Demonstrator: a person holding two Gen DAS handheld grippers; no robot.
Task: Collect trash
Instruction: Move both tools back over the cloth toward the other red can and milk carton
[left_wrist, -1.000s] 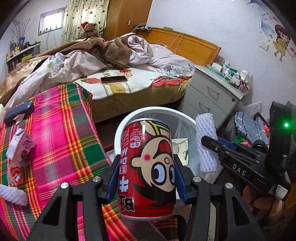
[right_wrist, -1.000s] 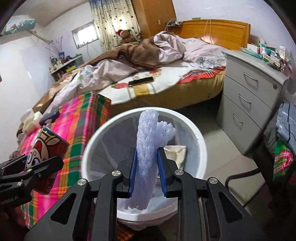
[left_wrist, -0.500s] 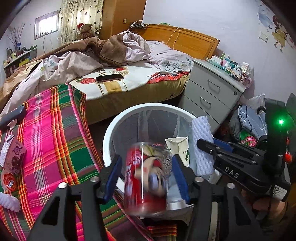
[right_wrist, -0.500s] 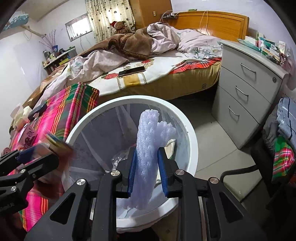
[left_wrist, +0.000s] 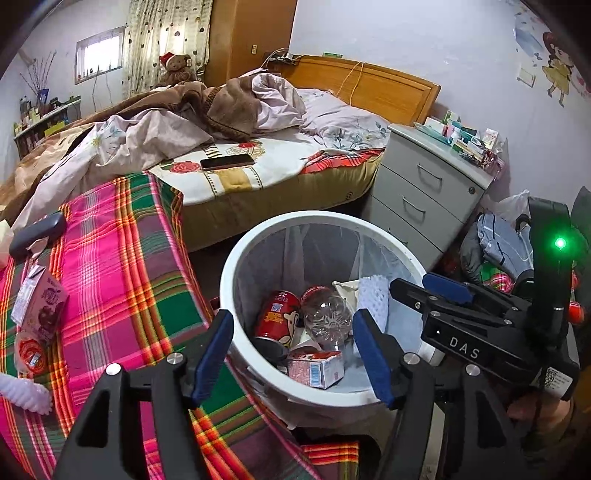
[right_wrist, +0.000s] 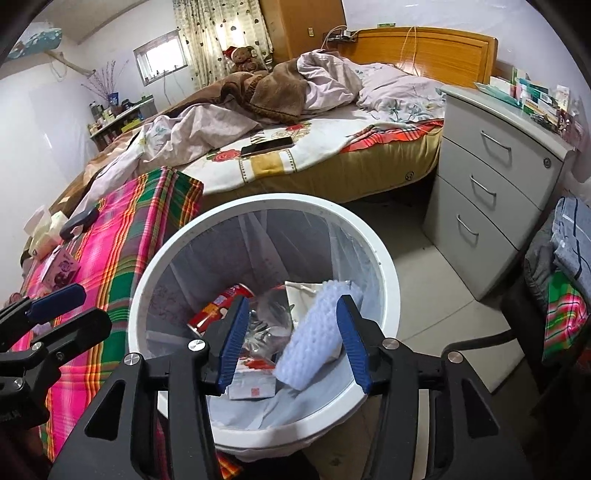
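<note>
A white trash bin with a clear liner stands on the floor beside the plaid-covered table. Inside lie the red cartoon can, a clear plastic bottle, a small carton and the white foam net. My left gripper is open and empty over the bin's near rim. My right gripper is open over the bin; the foam net sits loose between its jaws, inside the bin.
On the plaid cloth remain a pink drink carton, a red-and-white wrapper, a white foam piece and a dark case. A bed stands behind, a grey drawer unit to the right.
My left gripper opened and the red can dropped into the bin. My right gripper opened and let go of the foam net, which fell into the bin.
</note>
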